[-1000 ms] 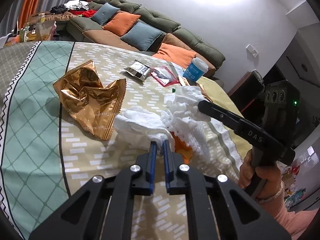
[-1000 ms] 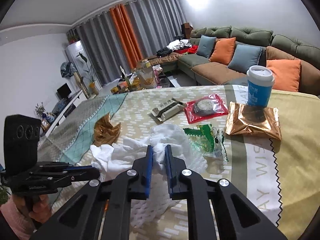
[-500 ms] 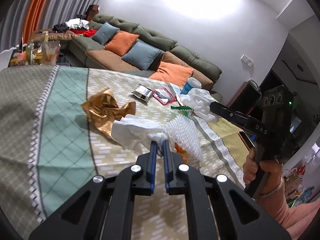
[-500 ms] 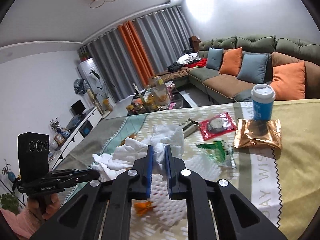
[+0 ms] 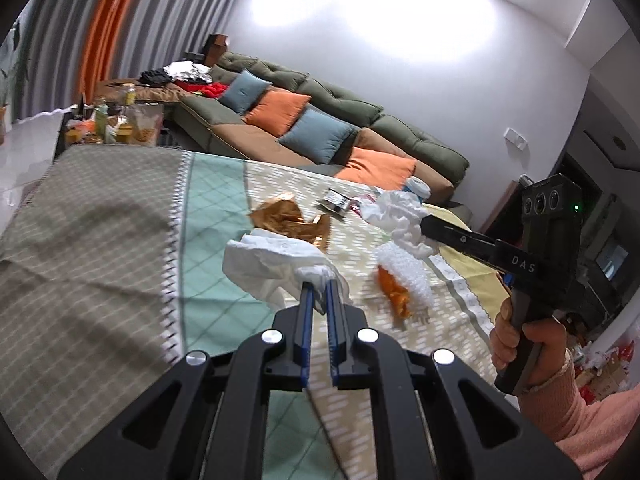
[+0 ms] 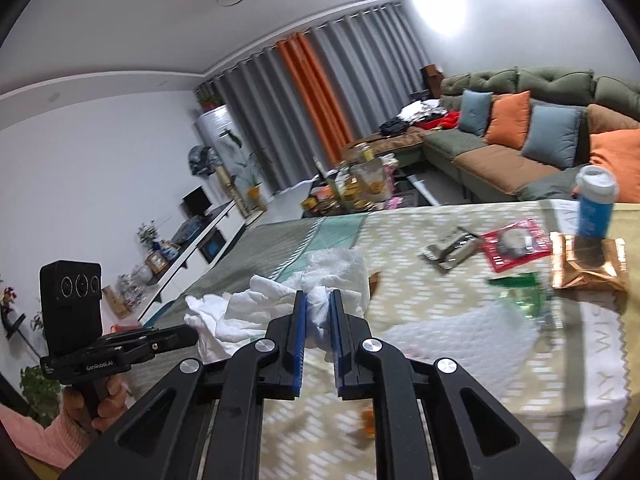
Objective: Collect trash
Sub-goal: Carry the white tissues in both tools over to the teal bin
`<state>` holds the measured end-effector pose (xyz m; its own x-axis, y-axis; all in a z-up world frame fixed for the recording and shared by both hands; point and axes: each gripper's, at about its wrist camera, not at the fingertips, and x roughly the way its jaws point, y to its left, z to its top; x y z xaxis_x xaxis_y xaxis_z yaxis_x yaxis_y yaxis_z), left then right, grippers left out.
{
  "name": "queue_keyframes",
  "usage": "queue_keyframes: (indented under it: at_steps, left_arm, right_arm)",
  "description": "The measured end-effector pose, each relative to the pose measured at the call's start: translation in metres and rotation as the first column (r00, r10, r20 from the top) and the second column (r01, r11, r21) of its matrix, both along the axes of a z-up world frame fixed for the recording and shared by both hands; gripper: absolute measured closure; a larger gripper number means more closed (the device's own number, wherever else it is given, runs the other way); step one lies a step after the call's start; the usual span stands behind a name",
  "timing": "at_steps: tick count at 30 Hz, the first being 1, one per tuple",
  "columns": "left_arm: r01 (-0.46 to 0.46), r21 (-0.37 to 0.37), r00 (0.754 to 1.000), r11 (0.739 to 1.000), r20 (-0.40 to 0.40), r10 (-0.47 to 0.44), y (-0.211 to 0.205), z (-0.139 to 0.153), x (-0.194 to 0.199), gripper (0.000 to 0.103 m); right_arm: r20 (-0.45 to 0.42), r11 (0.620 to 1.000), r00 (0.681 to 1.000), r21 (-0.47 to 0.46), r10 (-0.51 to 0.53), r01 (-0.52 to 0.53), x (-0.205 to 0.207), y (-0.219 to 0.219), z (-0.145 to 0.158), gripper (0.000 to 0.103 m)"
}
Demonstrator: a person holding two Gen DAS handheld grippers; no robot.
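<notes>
Left tool (image 5: 318,286) and right tool (image 6: 318,306) are each clamped on crumpled white tissue (image 5: 276,256), lifted off the worktop (image 5: 100,240). Judging by that, pickup is done; next comes carrying both wads to a bin, none in view.

Both grippers are showing black skeletal frames, silver screws and blue-padded fingers: the left gripper (image 5: 319,286), the right gripper (image 6: 319,300). Pink sleeves are covering bare-skinned hands; white lettering is marking each black handle.
</notes>
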<state>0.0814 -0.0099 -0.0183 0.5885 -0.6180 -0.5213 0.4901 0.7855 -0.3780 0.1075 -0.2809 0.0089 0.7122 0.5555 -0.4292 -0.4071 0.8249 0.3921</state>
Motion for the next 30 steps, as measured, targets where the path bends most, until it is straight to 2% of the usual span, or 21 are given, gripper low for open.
queue_keyframes:
  at_steps: [17, 30]
  left_arm:
    - [-0.161, 0.007, 0.986, 0.987, 0.041, 0.16, 0.075, 0.01, -0.032, 0.094]
    - [-0.28, 0.009, 0.959, 0.96, 0.057, 0.279, 0.126, 0.014, -0.055, 0.094]
  right_arm:
    - [-0.024, 0.98, 0.98, -0.001, 0.197, -0.197, 0.007, 0.089, -0.007, 0.091]
    - [-0.012, 0.936, 0.936, -0.008, 0.351, -0.351, 0.022, 0.161, 0.0, 0.091]
